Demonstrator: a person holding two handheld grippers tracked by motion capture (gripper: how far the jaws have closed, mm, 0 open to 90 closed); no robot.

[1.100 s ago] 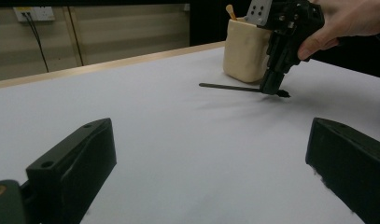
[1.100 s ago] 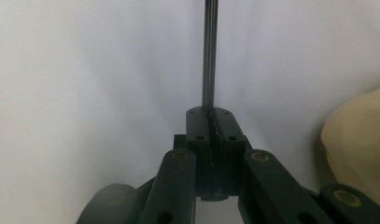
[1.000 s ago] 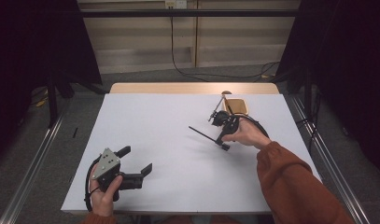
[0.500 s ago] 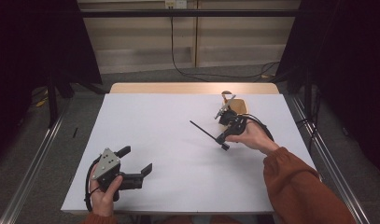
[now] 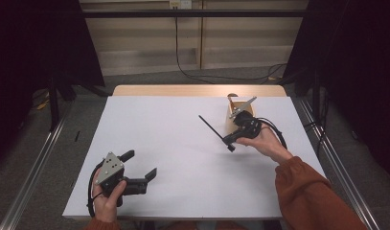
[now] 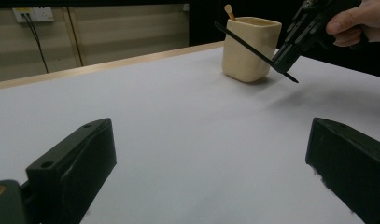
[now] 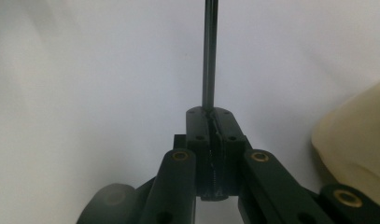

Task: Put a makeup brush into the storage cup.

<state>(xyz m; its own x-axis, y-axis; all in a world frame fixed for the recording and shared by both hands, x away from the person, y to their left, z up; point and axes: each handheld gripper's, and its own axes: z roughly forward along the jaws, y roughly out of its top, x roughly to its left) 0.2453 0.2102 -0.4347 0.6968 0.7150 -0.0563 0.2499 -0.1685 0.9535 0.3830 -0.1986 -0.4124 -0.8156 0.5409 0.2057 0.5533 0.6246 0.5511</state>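
My right gripper [image 5: 229, 142], raised above the white table [image 5: 183, 143] just beside the cream cup [image 6: 249, 49], has its jaws pressed together on a thin black stick [image 5: 212, 127]; the stick slants up and away from the jaws, clear of the surface; a wooden stick [image 6: 229, 11] stands in the cup; my left gripper [image 5: 141, 167] rests near the table's front edge, jaws spread wide, holding nothing.

Cup [image 5: 235, 118] at table [image 5: 173, 143] far right; stick [image 5: 214, 130] held just left, left tool [image 5: 141, 165] near front-left
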